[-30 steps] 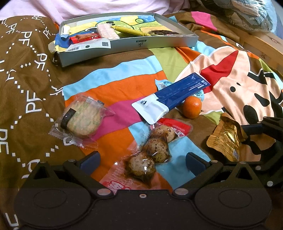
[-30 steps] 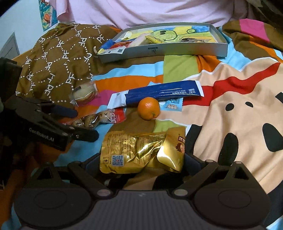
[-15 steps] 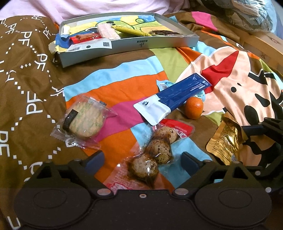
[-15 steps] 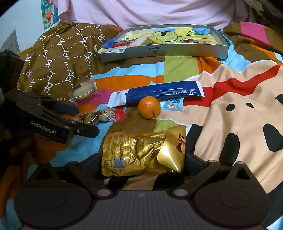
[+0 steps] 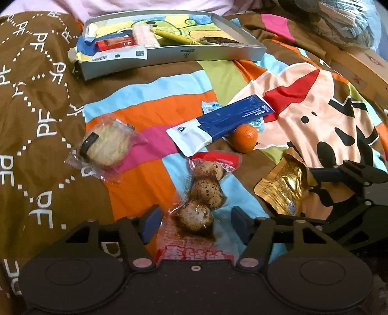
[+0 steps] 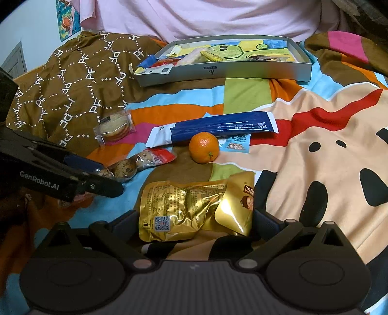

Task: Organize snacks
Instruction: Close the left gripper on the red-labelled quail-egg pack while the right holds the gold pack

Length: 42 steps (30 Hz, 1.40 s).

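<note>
We find the left gripper [image 5: 196,221] spread, its fingers either side of the egg packet [image 5: 205,193] on the bed; the right gripper [image 6: 194,224] is likewise spread around the gold pouch [image 6: 194,213]. Beyond lie a mandarin [image 6: 204,147], blue sachet [image 6: 213,128] and wrapped biscuit [image 5: 106,145]. The grey tray [image 5: 169,54] holds several snack wrappers. Only the right view shows a wall poster [image 6: 68,20].

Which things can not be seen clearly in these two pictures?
- Egg packet: in the left wrist view, its near end runs under the left gripper body.
- Gold pouch: in the right wrist view, it covers the right gripper fingertips.
- Tray: its near wall hides some snacks.
</note>
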Tool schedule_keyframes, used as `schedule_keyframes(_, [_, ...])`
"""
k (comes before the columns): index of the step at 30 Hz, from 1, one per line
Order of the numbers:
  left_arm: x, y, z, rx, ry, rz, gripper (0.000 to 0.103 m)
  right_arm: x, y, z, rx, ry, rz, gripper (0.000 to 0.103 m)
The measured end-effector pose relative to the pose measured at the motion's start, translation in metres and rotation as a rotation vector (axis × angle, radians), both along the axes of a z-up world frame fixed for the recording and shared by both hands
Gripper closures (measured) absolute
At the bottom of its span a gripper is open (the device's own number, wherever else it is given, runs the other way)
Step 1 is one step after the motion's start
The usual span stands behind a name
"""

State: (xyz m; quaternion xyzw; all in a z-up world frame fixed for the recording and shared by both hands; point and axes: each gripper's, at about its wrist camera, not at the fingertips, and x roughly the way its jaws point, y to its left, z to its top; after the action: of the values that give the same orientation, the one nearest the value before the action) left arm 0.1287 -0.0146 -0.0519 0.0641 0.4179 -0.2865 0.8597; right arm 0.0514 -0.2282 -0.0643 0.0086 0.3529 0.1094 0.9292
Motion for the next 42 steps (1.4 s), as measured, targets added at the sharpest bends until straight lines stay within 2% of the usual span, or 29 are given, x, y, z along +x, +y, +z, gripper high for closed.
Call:
schedule_keyframes(3, [0.004, -0.005, -0.003, 0.027, -0.040, -0.008, 0.020, 0.000, 0.003, 0.000, -0.023, 0.002, 0.001, 0.001])
schedule_keyframes(10, [0.015, -0.005, -0.007, -0.002, -0.032, -0.007, 0.019, 0.008, 0.013, 0.001, -0.097, -0.006, 0.010, 0.000])
schedule_keyframes(13, [0.012, -0.006, -0.006, -0.001, -0.035, -0.020, 0.026, 0.011, 0.017, -0.001, -0.122, -0.008, 0.013, 0.000])
schedule_keyframes(16, [0.010, -0.007, -0.004, -0.014, -0.030, -0.046, 0.041, 0.010, 0.017, -0.002, -0.125, -0.018, 0.012, 0.000])
schedule_keyframes(21, [0.006, -0.007, -0.002, -0.027, -0.015, -0.055, 0.050, 0.004, 0.018, -0.002, -0.143, -0.052, 0.015, 0.004])
schedule_keyframes(35, [0.006, 0.004, 0.002, -0.132, 0.075, 0.021, 0.055, -0.003, 0.023, -0.003, -0.181, -0.103, 0.021, 0.005])
schedule_keyframes(42, [0.012, 0.018, -0.002, -0.296, 0.229, 0.088, 0.055, -0.005, 0.024, -0.004, -0.199, -0.119, 0.025, 0.005])
